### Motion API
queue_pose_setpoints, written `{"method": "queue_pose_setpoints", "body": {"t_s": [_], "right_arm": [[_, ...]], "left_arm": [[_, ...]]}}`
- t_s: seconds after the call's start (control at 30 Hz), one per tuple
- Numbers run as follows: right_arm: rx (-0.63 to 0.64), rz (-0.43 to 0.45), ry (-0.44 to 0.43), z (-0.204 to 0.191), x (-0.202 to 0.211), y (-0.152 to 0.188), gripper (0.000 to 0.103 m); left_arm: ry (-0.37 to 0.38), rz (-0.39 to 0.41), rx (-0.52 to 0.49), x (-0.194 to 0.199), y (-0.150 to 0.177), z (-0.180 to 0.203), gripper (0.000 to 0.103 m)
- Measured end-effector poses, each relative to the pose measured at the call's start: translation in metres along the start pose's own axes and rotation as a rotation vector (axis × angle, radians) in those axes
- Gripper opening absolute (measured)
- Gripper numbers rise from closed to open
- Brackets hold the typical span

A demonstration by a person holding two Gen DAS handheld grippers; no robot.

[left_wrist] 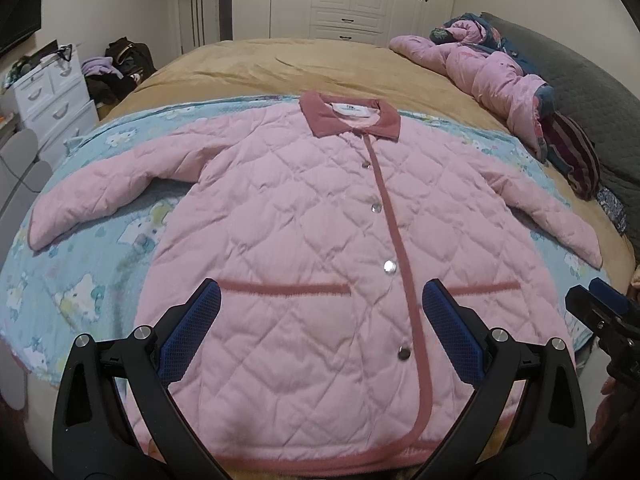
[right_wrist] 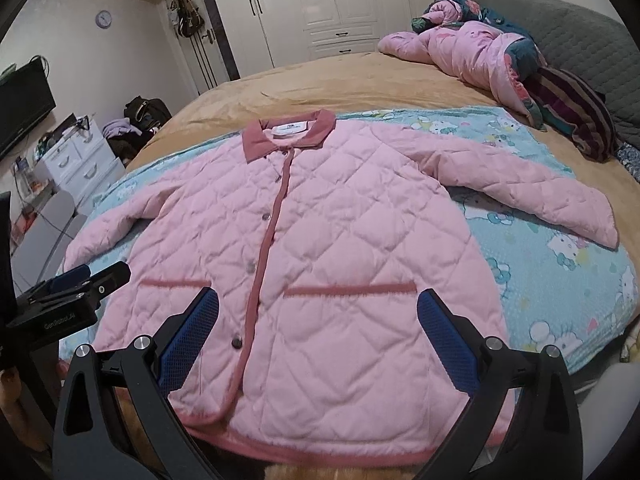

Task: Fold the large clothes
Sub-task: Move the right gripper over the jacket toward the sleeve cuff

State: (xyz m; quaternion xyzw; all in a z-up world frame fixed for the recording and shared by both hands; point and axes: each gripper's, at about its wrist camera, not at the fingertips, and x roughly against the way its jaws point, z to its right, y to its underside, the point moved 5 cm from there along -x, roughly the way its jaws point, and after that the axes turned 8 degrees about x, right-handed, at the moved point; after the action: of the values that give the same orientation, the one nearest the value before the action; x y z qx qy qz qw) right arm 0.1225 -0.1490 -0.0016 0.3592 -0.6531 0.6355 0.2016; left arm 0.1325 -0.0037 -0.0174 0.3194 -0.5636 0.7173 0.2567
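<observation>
A pink quilted jacket (left_wrist: 304,216) lies flat and buttoned on a blue cartoon-print blanket (left_wrist: 80,280), collar away from me and both sleeves spread out. It also shows in the right wrist view (right_wrist: 340,240). My left gripper (left_wrist: 320,300) is open and empty above the jacket's lower left part near the hem. My right gripper (right_wrist: 318,306) is open and empty above the lower right part. Each gripper shows at the edge of the other's view: the right one (left_wrist: 600,304), the left one (right_wrist: 92,280).
The blanket (right_wrist: 560,248) lies on a bed with a tan cover (left_wrist: 280,64). A heap of pink bedding and striped cloth (left_wrist: 512,92) sits at the far right by a grey headboard. White drawers (left_wrist: 52,96), bags and wardrobes stand beyond the bed.
</observation>
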Motion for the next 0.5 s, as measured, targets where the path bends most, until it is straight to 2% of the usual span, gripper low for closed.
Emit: {"method": "queue_pose_setpoints", "body": {"t_s": [0.3,0.5], "right_arm": [[-0.052,-0.007,-0.010,0.025,-0.026,-0.029,0.099],[-0.079,0.000,0.016,0.047,-0.041,-0.047,0.099]], "left_arm": [[0.013,-0.004,0.017,-0.024,-0.035,0.012,0.095],[0.008,0.010,-0.003,-0.042,-0.059,0.025,0.095]]}}
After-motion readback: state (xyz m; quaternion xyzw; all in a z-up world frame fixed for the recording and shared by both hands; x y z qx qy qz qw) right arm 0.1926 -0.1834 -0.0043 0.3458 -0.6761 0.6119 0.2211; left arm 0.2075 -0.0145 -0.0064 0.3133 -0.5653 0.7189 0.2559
